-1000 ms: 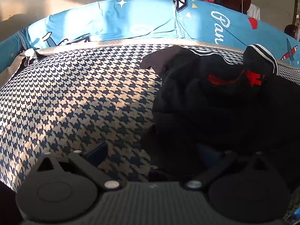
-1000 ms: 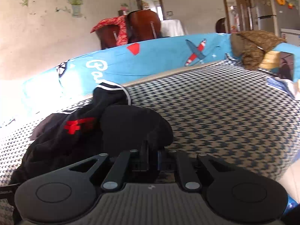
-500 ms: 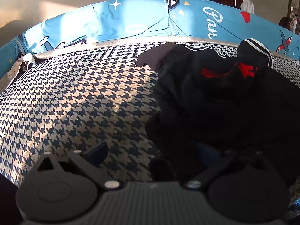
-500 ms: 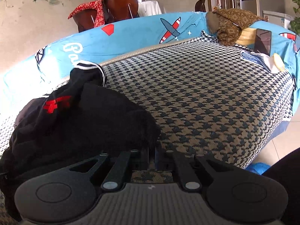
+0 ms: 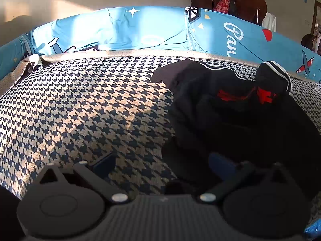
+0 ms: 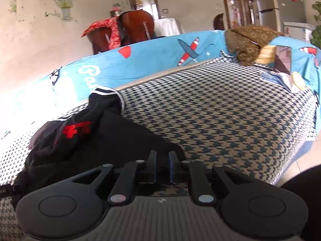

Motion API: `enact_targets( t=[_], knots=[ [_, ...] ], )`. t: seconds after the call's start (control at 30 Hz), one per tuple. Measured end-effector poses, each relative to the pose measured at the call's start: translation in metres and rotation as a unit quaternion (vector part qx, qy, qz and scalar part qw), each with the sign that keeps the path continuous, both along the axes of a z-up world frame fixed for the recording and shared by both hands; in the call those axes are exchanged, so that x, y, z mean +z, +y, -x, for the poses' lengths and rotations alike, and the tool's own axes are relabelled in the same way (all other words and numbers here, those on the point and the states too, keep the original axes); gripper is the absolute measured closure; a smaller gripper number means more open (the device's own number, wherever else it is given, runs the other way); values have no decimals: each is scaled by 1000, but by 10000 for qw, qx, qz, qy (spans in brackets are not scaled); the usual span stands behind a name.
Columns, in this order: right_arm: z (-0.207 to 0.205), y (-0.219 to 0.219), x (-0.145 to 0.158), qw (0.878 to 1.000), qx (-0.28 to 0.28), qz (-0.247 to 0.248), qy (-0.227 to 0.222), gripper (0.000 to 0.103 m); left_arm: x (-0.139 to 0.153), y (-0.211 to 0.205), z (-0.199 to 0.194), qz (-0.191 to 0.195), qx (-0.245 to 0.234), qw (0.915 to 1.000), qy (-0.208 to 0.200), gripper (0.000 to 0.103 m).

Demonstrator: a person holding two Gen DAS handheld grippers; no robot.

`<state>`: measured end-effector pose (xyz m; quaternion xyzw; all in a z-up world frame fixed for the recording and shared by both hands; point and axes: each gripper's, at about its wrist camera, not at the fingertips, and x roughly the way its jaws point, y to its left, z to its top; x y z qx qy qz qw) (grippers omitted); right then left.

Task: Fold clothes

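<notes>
Step in hand: still at the start of the fold, by my reading. The black garment (image 5: 236, 116) lies crumpled in a heap on the houndstooth bed cover (image 5: 84, 108), nothing flattened or folded yet.

Garment, position: near side of the bed cover, well short of the blue printed bolster (image 5: 124, 30) that runs along the far edge. Red lettering (image 6: 77, 129) and a white-striped cuff (image 6: 108, 92) show on its upper folds.

Left gripper (image 5: 160, 166): jaws spread wide, nothing between them. One fingertip sits over bare bed cover, the other at the near edge of the garment; whether it touches the cloth I cannot tell, too dark.

Right gripper (image 6: 162, 165): jaws drawn close, a narrow gap between the blue pads (image 6: 154, 166). Near hem of the garment lies right at the fingertips and dark cloth appears to sit in the gap, so I judge it pinched.

Next move, my judgement: shut my left gripper on the near edge, then draw both corners apart over the bed cover to spread the garment flat.

Risk: a grip on bunched layers could drag the whole heap instead of opening it.
</notes>
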<state>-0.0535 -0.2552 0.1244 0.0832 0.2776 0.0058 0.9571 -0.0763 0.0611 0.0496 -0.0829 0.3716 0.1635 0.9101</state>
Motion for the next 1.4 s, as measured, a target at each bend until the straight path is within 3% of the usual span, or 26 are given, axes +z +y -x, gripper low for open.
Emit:
enact_targets(
  t=[0.1, 0.17, 0.23, 0.7, 0.83, 1.13, 1.4],
  knots=[
    [-5, 6, 4, 9998, 165, 21, -53, 88, 3, 6, -5, 46, 42, 10000, -7, 0],
    [-8, 10, 6, 9994, 334, 3, -69, 80, 4, 10, -9, 88, 67, 9999, -14, 0],
    [-12, 13, 8, 9986, 516, -29, -76, 77, 6, 15, -14, 120, 83, 9999, -21, 0],
    [-70, 58, 8, 9826, 1829, 180, 250, 76, 4, 29, -79, 225, -243, 9993, 183, 0],
    [-88, 64, 3, 9795, 1964, 78, 432, 76, 3, 30, -100, 179, -314, 9990, 268, 0],
    [-119, 76, -5, 9762, 2065, -49, 663, 76, -3, 54, -148, 509, -229, 9978, 353, 0],
    [-128, 80, -9, 9748, 2065, -285, 798, 76, -10, 60, -188, 497, -233, 9977, 401, 0]
  ],
)
